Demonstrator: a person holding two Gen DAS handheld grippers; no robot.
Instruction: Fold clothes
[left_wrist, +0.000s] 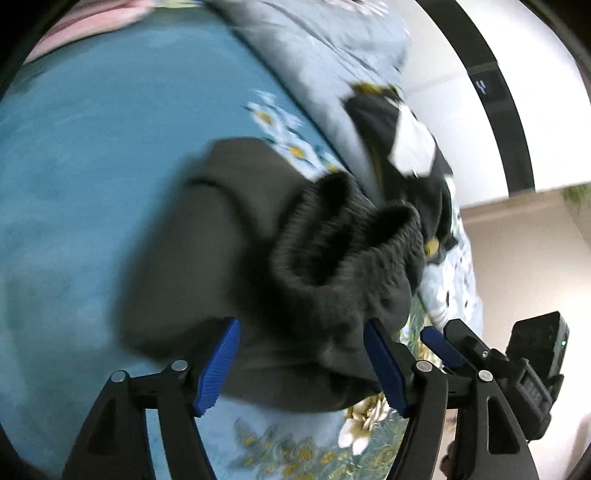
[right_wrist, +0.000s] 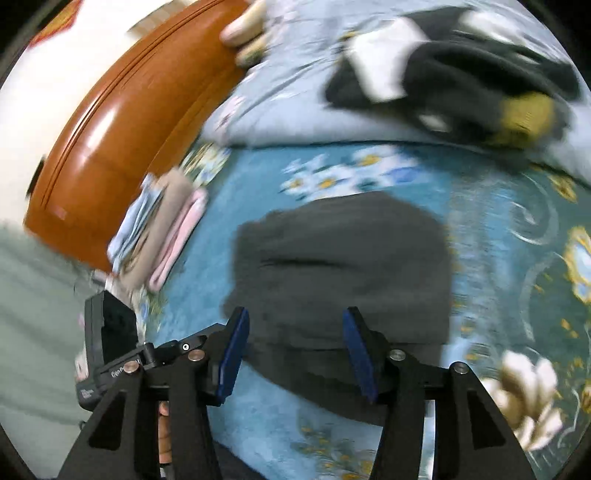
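Dark grey garment (left_wrist: 229, 258) lies mid-frame on the blue floral bed (left_wrist: 92, 166); left claw (left_wrist: 301, 363) and right claw (right_wrist: 293, 356) both gape apart above it, gripping nothing

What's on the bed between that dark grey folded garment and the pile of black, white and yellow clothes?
In the right wrist view, only bare blue floral bedspread and the pale blue quilt's edge separate the dark grey garment from the pile.

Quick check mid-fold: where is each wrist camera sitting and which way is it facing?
Left wrist: on the left gripper, angled down at the dark grey garment; the right gripper shows alongside.
Right wrist: on the right gripper, angled down at that garment; fingers show below.
Shared: garment, blue floral bedspread, black-and-white clothes pile.
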